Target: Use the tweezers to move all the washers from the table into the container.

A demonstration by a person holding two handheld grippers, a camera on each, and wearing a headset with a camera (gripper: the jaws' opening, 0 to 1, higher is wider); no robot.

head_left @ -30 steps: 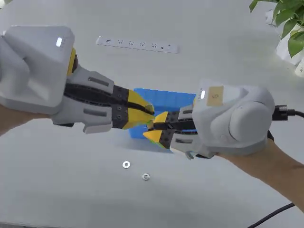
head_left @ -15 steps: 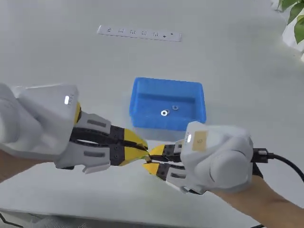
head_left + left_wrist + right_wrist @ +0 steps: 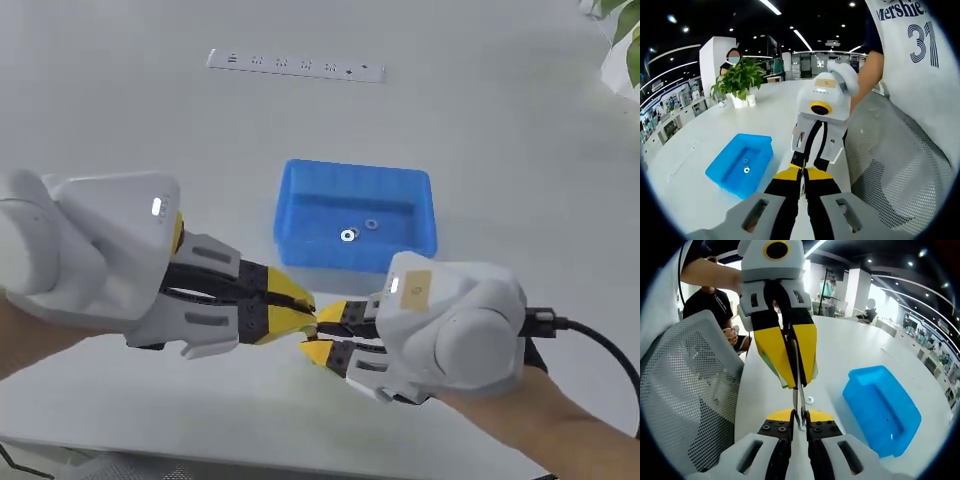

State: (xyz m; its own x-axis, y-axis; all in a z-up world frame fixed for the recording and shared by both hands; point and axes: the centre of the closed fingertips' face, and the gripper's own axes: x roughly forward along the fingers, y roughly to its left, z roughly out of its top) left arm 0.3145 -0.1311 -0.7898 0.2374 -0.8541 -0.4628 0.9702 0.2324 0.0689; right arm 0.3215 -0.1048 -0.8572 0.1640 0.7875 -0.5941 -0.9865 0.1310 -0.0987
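Note:
The metal tweezers (image 3: pixel 798 402) run between the two grippers, whose yellow jaws meet tip to tip over the near part of the table. My left gripper (image 3: pixel 305 318) is shut on one end and my right gripper (image 3: pixel 320 345) is shut on the other. In the right gripper view one washer (image 3: pixel 810 400) lies on the table just beside the tweezers. The blue container (image 3: pixel 300 215) stands beyond the grippers, with two washers (image 3: pixel 348 236) inside on its floor. It also lies to the left in the left gripper view as the container (image 3: pixel 730 172).
A white power strip (image 3: pixel 295 65) lies at the far side of the table. Green plant leaves (image 3: pixel 625 40) show at the top right. A mesh chair (image 3: pixel 685 390) stands by the table's near edge. A black cable (image 3: pixel 600 345) trails from the right gripper.
Both grippers, still joined at the tweezers, have come back from in front of the container toward the near edge. They now cover the two washers on the table.

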